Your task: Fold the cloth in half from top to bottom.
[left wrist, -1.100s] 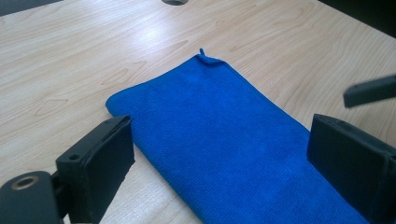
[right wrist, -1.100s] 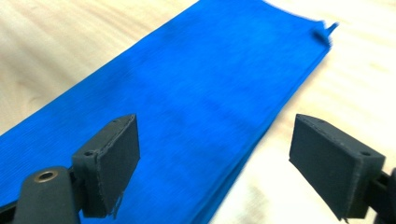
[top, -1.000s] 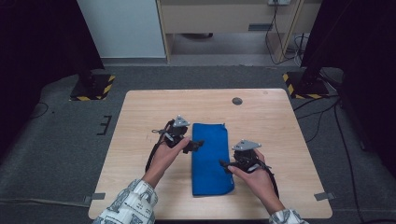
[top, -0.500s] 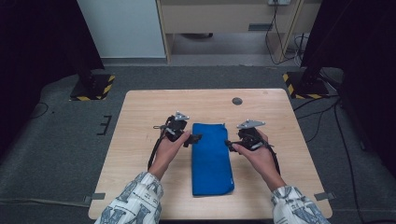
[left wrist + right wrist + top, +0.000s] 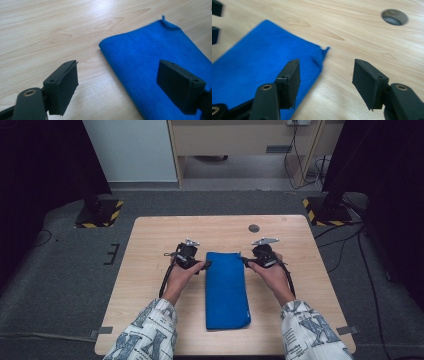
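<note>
Folded blue cloth: far end between left gripper and right gripper; both unclenched, jaws just closing, gripping nothing.

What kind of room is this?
Probably a lab or test room, not a home: a bare wooden table on grey carpet, black stands with yellow-and-black striped bases, loose cables, and handheld grippers beside a blue cloth.

The counter is of light wood and has a round hole near its far edge. It stands on a grey carpet floor. Two dark stands have bases with yellow and black stripes, one at each far corner. Behind, there is a beige cabinet with cables hanging beside it.
</note>
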